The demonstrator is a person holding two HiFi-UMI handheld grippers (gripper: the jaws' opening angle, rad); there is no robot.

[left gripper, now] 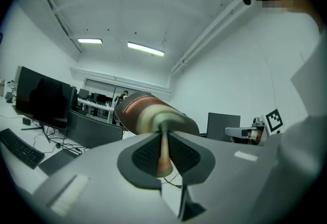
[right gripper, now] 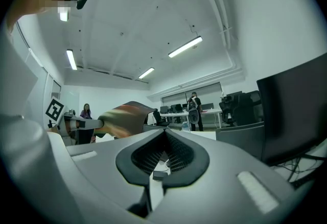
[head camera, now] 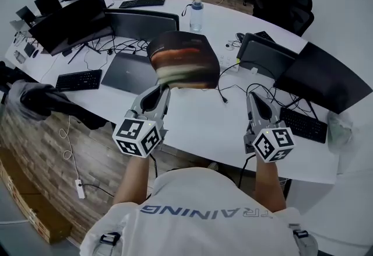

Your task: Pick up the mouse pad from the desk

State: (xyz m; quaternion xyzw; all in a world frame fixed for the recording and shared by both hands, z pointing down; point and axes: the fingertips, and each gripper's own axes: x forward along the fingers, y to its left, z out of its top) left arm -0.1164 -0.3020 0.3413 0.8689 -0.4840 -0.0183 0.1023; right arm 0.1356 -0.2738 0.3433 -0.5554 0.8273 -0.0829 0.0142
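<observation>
White tabletop [head camera: 198,115] w/ monitors [head camera: 70,21], keyboards [head camera: 78,80].
Head view: left gripper [head camera: 165,90] holds mouse pad [head camera: 183,59] in air above tabletop; right gripper [head camera: 252,97] near, to its right.
Left gripper view: jaws pinched on mouse pad edge.
Right gripper view: jaws together, nothing btw them.

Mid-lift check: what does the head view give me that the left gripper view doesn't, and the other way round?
Head view only: the water bottle standing on the desk beyond the mouse pad, and the person's forearms. Left gripper view only: the pad's edge pinched between the closed jaws, plus the ceiling lights. Both: the pad held up by the left gripper, with the right gripper alongside.
</observation>
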